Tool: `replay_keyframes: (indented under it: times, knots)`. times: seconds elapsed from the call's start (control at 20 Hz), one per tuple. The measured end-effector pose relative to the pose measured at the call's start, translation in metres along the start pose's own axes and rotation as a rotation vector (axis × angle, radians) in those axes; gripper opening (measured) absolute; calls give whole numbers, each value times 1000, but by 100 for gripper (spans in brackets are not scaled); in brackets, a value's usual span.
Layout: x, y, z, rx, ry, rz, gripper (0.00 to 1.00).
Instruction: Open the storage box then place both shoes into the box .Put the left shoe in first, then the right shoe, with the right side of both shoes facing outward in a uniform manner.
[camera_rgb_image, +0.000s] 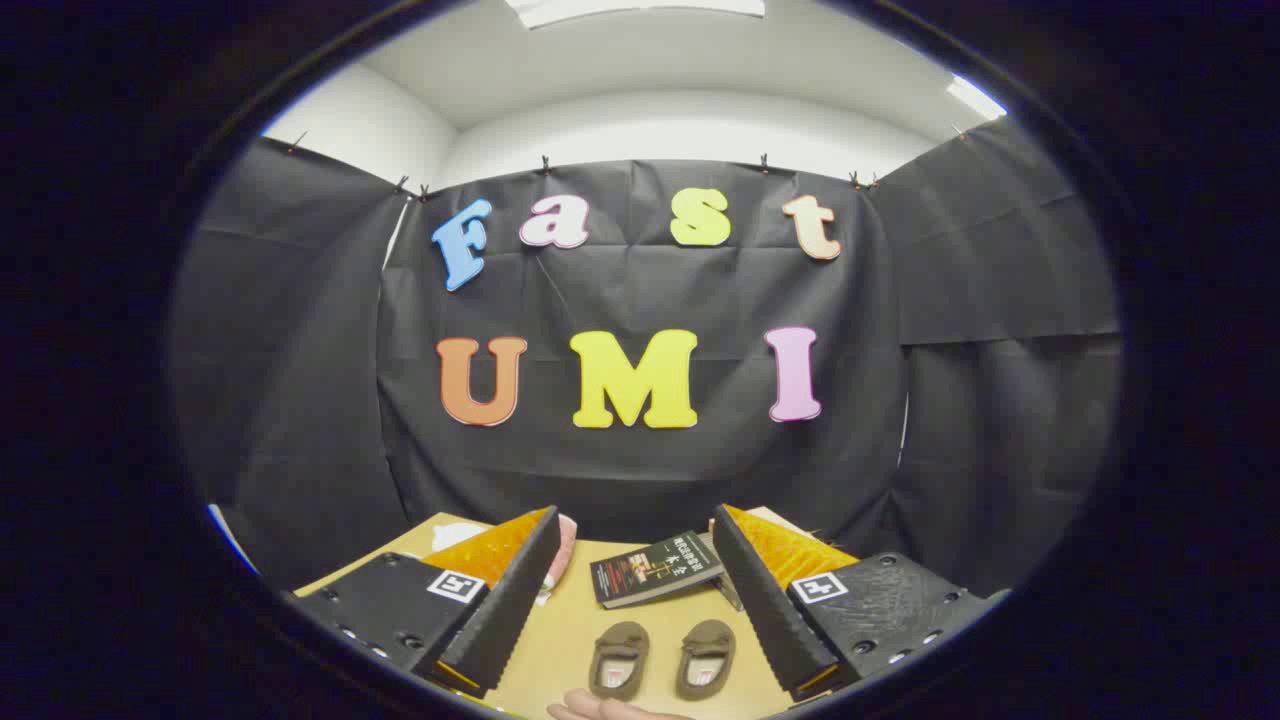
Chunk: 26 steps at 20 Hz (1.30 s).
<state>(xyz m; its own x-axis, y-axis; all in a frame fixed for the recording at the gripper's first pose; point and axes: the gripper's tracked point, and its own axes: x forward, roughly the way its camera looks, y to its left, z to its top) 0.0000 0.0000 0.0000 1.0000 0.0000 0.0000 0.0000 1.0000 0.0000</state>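
Claw (640, 600) spread wide, nothing held, both shoes (662, 660) lying between its fingers.

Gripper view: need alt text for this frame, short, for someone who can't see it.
The hand-held gripper hangs open above a tan wooden table, with a pair of small brown slip-on shoes lying side by side between its fingers. Beyond them lies a dark-covered paperback book and, behind the left finger, a pink object; a person's hand shows just before the shoes.

Black cloth walls (640, 300), white ceiling (640, 70), tan table (560, 620)
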Motion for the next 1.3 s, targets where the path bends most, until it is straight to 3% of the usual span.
replay_keyframes:
  times: [0.75, 1.1, 1.3]
  knots:
    - [7, -3, -30, -26, 85, 43, 95]
    - [42, 49, -93, 39, 252, 195, 95]
    - [69, 101, -142, 156, 416, 300, 95]
